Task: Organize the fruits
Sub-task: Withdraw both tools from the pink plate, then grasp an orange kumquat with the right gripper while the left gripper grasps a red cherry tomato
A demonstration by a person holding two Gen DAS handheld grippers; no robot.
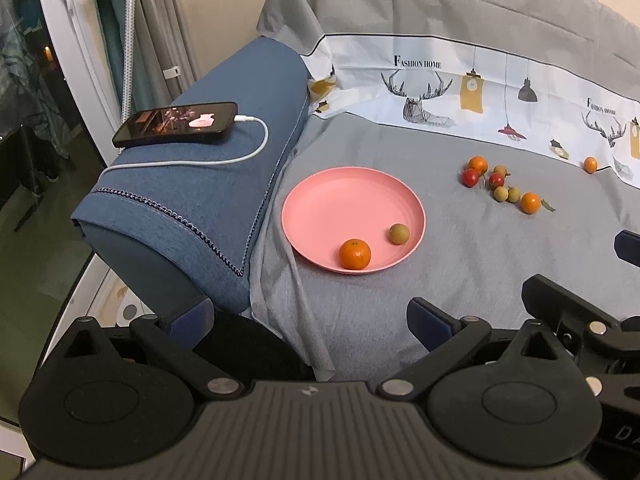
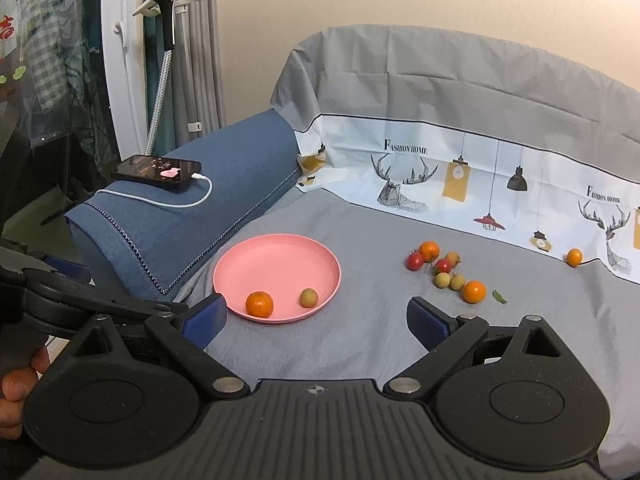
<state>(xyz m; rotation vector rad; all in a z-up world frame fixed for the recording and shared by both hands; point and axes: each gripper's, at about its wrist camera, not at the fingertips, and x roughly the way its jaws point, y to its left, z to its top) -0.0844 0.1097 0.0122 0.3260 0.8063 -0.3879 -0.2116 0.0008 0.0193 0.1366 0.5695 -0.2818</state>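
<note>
A pink plate [image 1: 316, 200] sits on the grey sheet [image 1: 460, 264] just beside a blue armrest [image 1: 208, 184], and it holds two fruits: a small orange [image 1: 355, 254] near its front rim and a pale round fruit [image 1: 399, 234] a little to the right, the two apart from each other. Well to the right of the plate, a loose cluster of fruit [image 1: 498, 184] lies on the sheet: red tomatoes, pale round fruits and two oranges, close together, some touching, with a green leaf [image 1: 549, 205] just beside the nearest one. One more orange [image 1: 590, 164] rests alone farther back, against the printed white border of the cloth [image 1: 440, 80]. A phone [image 1: 176, 123] lies on top of the armrest with a white cable [image 1: 240, 148] plugged into it. The left gripper [image 1: 310, 316] hangs low in front of the plate with its blue-padded fingers [image 1: 430, 322] spread wide and nothing between them. The right gripper [image 2: 316, 316] is likewise spread wide and empty, its left finger [image 2: 206, 320] close to the plate's front rim in the right wrist view, though I cannot tell if it touches
</note>
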